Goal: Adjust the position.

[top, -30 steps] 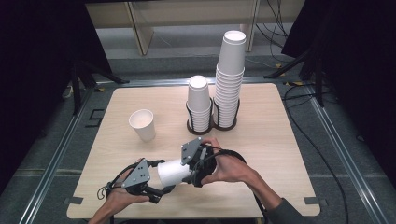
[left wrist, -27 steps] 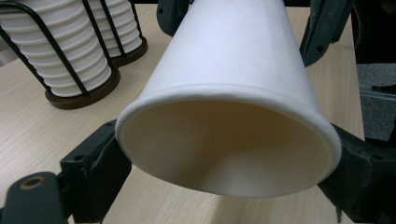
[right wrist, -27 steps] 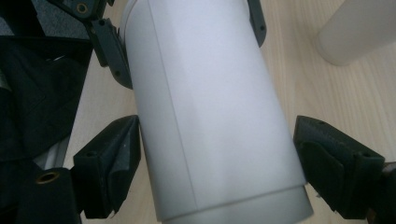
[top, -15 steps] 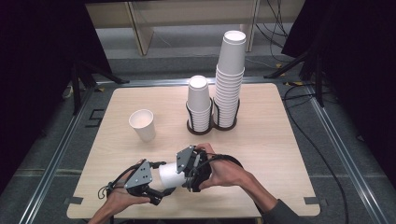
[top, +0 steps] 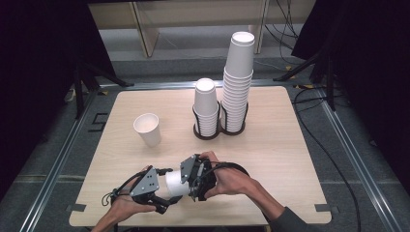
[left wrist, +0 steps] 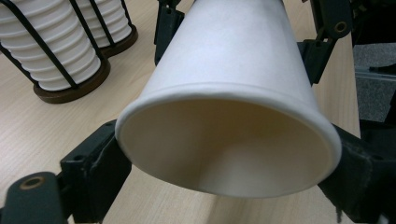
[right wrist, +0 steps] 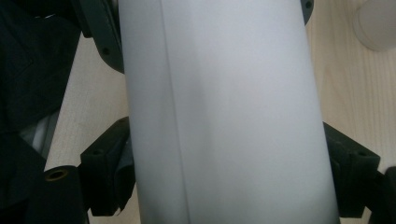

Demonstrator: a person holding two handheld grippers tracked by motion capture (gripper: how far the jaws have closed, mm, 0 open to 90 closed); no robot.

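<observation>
A white paper cup lies on its side just above the table's front edge, held between both grippers. My left gripper is shut on its rim end; in the left gripper view the open mouth of the cup faces the camera between the jaws of the left gripper. My right gripper is shut on the cup's narrower end. In the right gripper view the cup's wall runs up between the jaws of the right gripper. The person's hands wrap both grippers.
A single upright paper cup stands at the left middle of the wooden table. Two black wire holders at the back centre carry a short cup stack and a tall cup stack. Cables trail off the right side.
The right gripper has slid left and toward the front edge, closing in on the left gripper, so less of the cup shows between them. The left gripper has barely moved.
</observation>
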